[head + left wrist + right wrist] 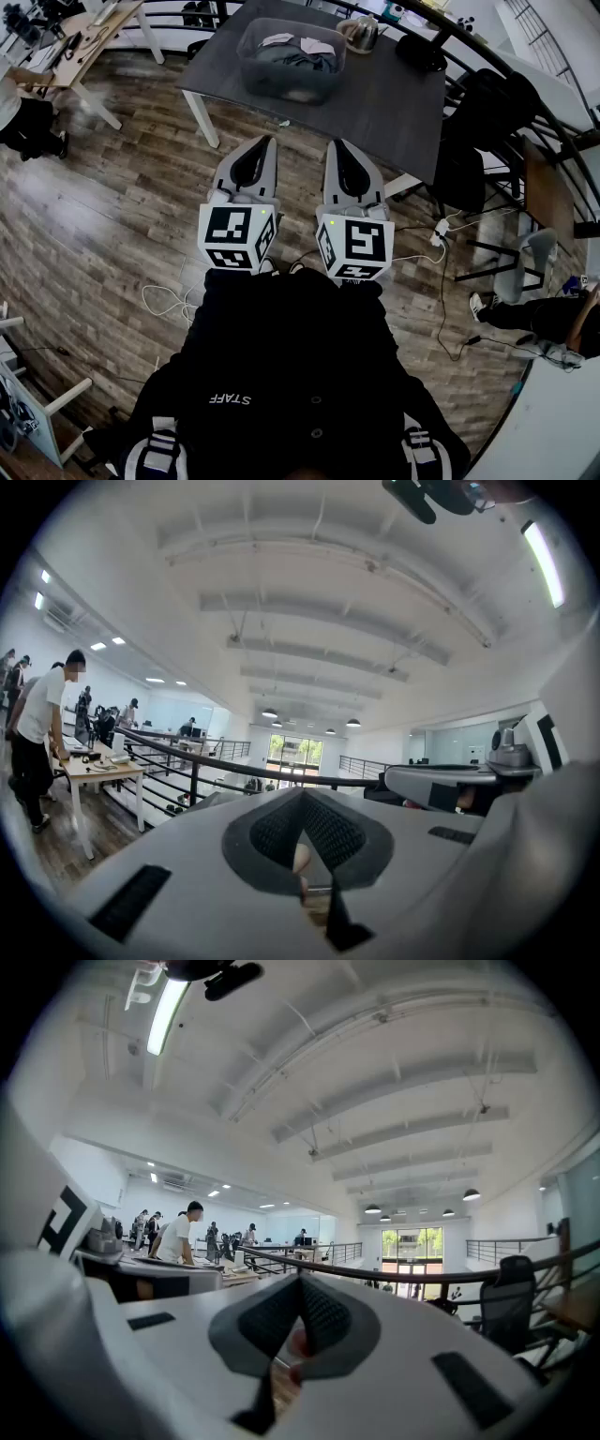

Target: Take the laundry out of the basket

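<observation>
**Both grippers closed and empty, well short of the basket**

At the bottom of the head view the person's dark top fills the frame. Just above it, at centre, the left gripper (265,142) and the right gripper (334,144) sit side by side, level, pointing towards the top of the frame. Each gripper's own view shows its jaws pressed together with nothing between them, only open room beyond.

Below the two tips lies bare wooden floor (122,206), with a loose cable (164,302) at lower left. Above them, at upper centre, stands the dark table (394,103). On it sits the clear basket (246,70), well apart from both grippers. The laundry (295,56) lies inside as a low heap of grey and white cloth. A kettle (361,33) stands just beside the basket, to its upper right.

The cloth looks soft, light and limp, so it will likely sag and trail when lifted, and pieces may drag one another along. A raised fold at the top of the heap seems the best place to pinch. The jaws must part first.
</observation>
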`<act>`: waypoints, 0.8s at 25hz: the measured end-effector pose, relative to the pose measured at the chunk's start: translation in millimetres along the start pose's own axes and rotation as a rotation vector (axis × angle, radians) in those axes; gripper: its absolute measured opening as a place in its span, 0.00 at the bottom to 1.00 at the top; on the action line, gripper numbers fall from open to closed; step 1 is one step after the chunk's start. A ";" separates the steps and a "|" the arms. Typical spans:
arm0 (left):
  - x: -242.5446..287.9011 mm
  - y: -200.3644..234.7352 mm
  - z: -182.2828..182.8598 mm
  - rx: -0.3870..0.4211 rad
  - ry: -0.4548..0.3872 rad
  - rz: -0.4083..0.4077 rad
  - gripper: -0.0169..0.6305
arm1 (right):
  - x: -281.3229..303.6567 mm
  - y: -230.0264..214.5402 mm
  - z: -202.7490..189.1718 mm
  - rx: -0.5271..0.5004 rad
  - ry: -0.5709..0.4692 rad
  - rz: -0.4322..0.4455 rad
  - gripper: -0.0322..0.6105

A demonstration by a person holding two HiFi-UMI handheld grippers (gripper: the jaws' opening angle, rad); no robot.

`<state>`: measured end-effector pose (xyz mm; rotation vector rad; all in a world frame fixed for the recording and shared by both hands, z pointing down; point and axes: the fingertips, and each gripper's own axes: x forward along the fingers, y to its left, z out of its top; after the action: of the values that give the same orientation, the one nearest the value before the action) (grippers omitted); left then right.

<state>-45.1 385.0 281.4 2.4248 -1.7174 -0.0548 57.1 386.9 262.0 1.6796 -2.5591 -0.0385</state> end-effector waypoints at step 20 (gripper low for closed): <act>13.6 43.4 -47.2 -0.027 0.089 -0.019 0.03 | 36.3 9.8 -41.8 0.019 0.066 -0.031 0.07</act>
<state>-75.0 363.8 335.7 2.3866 -1.6455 0.0275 37.1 358.5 306.2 1.6980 -2.4936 0.0395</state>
